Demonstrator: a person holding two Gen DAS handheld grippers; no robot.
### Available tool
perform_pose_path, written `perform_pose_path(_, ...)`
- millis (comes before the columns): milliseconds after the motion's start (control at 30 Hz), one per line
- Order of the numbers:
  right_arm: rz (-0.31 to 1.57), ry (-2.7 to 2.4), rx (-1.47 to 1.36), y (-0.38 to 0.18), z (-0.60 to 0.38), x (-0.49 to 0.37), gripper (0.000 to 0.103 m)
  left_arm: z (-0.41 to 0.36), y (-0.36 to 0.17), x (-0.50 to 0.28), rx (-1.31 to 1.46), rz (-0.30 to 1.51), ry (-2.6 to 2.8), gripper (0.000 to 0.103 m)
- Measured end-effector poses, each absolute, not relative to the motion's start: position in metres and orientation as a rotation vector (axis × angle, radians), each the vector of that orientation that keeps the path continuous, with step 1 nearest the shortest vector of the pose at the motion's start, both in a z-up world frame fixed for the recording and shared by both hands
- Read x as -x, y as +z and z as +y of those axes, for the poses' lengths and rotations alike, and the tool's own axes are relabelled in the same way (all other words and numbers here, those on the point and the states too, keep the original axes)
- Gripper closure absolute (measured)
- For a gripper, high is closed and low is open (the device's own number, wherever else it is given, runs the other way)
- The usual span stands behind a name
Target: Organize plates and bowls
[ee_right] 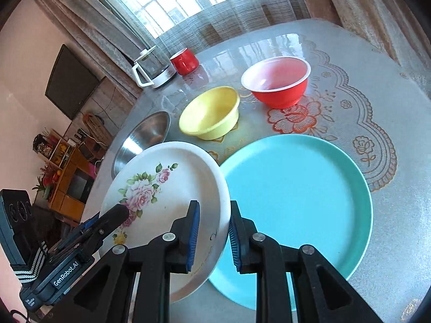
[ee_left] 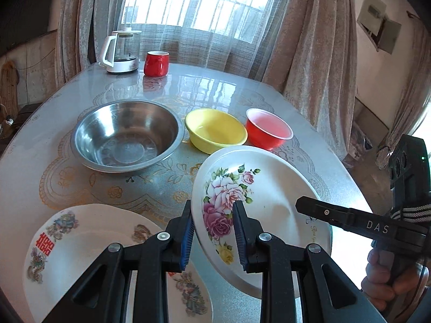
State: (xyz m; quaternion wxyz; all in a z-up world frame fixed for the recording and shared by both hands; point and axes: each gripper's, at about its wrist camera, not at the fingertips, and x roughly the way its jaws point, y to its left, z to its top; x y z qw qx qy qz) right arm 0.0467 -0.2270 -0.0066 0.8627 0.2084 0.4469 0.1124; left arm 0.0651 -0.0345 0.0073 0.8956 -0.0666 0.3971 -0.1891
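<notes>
A white plate with pink roses [ee_left: 264,188] is held tilted above the table between both grippers. My left gripper [ee_left: 214,231] is closed on its left rim. My right gripper [ee_right: 214,238] grips its right rim [ee_right: 223,193]; the rose plate [ee_right: 167,196] overlaps a turquoise plate [ee_right: 296,199] lying flat. A white plate with red characters [ee_left: 80,245] lies at the lower left. Behind stand a steel bowl [ee_left: 126,134], a yellow bowl [ee_left: 215,129] and a red bowl [ee_left: 268,129].
A glass kettle [ee_left: 121,51] and a red mug [ee_left: 156,63] stand at the table's far edge by the curtains. The table [ee_left: 150,188] has a lace-pattern cover. A TV and wooden shelf [ee_right: 67,177] stand beyond the left edge.
</notes>
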Motion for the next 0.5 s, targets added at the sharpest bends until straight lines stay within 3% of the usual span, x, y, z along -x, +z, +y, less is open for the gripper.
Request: perform_pose_path(500, 0.954, 0.077, -0.389, -0.026, -0.291, -0.04, 0.081, -0.109, -0.026, -0.065, 0.065, 0.901, -0.422, 0.076)
